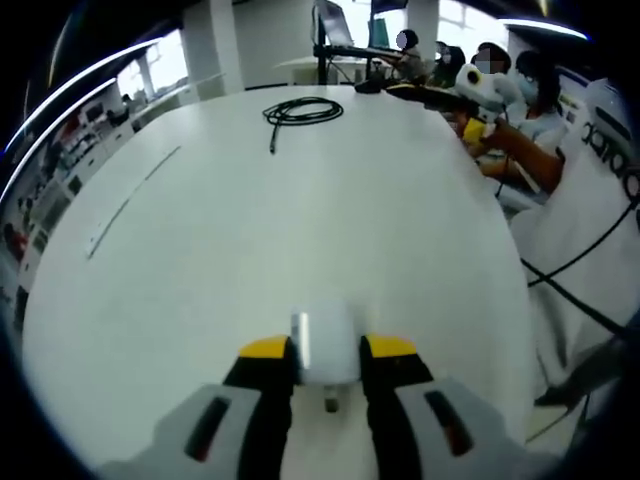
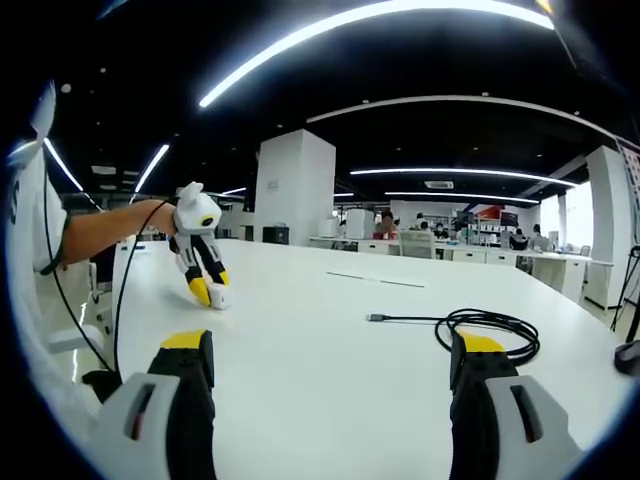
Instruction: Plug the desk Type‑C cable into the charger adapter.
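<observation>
So left tongs [image 1: 327, 352] are clamped on the adapter [image 1: 324, 345] down on the desk [image 1: 250, 230]; right tongs [image 2: 330, 362] gape wide, empty. Cable [image 2: 470, 327] lies coiled well apart: I'd pinch just behind its plug [image 2: 376, 318], keeping it level.

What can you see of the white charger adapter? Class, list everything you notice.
The charger adapter is a small white block with rounded corners, smooth and glossy like plastic. It sits on the white table, clamped between the yellow-tipped jaws of the left tongs. In the right gripper view it rests under those tongs, away from the coiled black cable.
</observation>
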A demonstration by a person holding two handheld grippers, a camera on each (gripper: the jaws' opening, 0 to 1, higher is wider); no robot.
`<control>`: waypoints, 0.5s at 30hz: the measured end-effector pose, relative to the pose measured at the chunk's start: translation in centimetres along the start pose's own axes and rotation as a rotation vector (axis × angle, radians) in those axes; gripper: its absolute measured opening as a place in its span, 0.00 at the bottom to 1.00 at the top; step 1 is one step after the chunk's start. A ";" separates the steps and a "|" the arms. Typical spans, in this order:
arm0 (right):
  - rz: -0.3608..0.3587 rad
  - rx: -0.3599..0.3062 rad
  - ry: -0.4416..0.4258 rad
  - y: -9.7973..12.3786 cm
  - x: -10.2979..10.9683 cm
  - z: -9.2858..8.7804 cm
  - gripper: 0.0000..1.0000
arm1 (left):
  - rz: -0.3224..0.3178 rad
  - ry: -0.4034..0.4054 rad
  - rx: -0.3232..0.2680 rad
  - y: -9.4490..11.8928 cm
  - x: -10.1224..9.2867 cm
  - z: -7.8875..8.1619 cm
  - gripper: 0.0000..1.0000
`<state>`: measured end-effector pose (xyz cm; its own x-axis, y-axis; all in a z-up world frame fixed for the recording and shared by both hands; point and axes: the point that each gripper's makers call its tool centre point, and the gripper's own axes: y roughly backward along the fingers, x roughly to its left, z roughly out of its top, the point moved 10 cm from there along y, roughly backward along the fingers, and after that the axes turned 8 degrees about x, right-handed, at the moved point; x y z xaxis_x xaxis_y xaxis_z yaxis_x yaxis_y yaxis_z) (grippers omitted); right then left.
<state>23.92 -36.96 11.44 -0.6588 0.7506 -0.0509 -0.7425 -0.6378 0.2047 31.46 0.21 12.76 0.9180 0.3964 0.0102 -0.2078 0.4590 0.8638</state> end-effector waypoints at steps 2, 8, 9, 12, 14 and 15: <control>0.000 0.001 0.000 0.0 0.0 0.0 1.00 | 0.000 -0.002 0.001 0.0 -0.2 0.1 0.26; 0.004 0.001 0.002 -0.1 0.0 0.0 1.00 | -0.009 -0.008 0.002 -0.1 -0.7 0.1 0.26; 0.004 0.001 0.001 -0.1 0.0 0.0 1.00 | -0.010 -0.008 0.002 -0.1 -0.7 0.1 0.26; 0.002 0.000 0.004 -0.1 -0.1 0.0 1.00 | -0.012 -0.011 0.001 -0.2 -0.9 0.1 0.26; -0.001 0.000 0.000 0.0 -0.1 0.0 1.00 | -0.016 -0.013 0.000 -0.2 -1.0 0.1 0.26; -0.003 -0.001 -0.001 0.0 -0.2 0.0 1.00 | -0.016 -0.013 -0.001 -0.2 -1.0 0.1 0.26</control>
<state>24.05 -37.07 11.48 -0.6566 0.7525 -0.0507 -0.7444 -0.6358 0.2039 30.59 -0.33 12.65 0.9254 0.3790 0.0029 -0.1934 0.4656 0.8636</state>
